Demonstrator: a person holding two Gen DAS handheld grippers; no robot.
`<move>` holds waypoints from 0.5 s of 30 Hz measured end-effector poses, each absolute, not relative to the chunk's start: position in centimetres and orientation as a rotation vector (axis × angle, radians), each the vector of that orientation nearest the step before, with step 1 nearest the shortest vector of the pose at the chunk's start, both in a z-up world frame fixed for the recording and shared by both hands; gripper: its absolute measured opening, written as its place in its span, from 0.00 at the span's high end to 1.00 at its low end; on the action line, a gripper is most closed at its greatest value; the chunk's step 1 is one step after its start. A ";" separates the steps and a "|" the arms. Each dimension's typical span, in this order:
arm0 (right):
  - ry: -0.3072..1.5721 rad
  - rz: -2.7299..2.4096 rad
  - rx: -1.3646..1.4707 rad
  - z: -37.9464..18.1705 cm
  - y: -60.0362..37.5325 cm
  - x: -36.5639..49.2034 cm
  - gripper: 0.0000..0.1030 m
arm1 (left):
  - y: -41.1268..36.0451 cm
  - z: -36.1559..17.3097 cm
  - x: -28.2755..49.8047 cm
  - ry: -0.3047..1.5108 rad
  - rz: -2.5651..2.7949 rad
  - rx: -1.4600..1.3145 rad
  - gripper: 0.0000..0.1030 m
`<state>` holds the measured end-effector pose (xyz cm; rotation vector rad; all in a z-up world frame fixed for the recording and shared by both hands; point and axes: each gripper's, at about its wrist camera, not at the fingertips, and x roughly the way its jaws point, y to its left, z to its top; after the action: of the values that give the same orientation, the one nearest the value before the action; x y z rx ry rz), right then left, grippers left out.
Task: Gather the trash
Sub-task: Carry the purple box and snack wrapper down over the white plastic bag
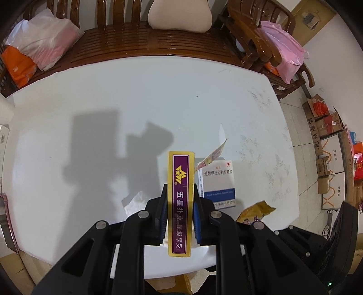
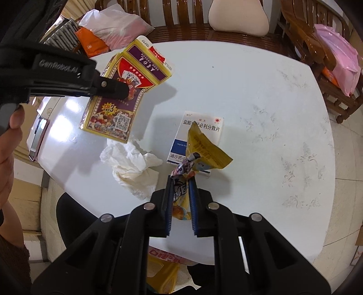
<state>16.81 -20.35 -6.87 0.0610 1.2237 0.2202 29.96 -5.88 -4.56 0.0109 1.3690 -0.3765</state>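
My left gripper (image 1: 180, 186) is shut on a yellow and purple playing-card box (image 1: 180, 168), held edge-on above the white table (image 1: 113, 90). From the right wrist view the same card box (image 2: 109, 106) hangs in the air at upper left, pinched by the left gripper (image 2: 123, 92). My right gripper (image 2: 181, 179) is shut on a crumpled yellow snack wrapper (image 2: 204, 149), lifted just over a white and blue medicine box (image 2: 204, 122) that lies flat on the table. A crumpled white tissue (image 2: 133, 168) lies left of it. The left wrist view shows the medicine box (image 1: 217, 179) and wrapper (image 1: 254, 212) too.
A wooden bench (image 1: 118, 43) behind the table carries plastic bags (image 1: 45, 38) and a cushion (image 1: 180, 15); a chair with a pink bag (image 1: 283, 52) stands at right. Cardboard boxes (image 1: 329, 158) crowd the floor. A phone (image 2: 38, 138) lies at the table's left edge. Something yellow (image 2: 163, 272) sits under the near edge.
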 end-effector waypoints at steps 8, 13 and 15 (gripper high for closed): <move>1.189 0.221 0.028 -5.0 -20.2 15.0 0.87 | -5.2 -2.2 26.9 1.314 -0.398 0.066 0.82; 1.174 0.229 0.009 -3.9 -19.5 13.3 0.87 | -4.4 -1.7 23.9 1.291 -0.411 0.105 0.82; 1.171 0.234 0.001 -3.6 -19.1 12.4 0.87 | -4.2 -1.8 22.7 1.289 -0.412 0.117 0.82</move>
<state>12.43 -19.11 -3.55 0.0012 1.1712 0.2343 22.66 -4.22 -1.78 0.1166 1.2895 -0.4124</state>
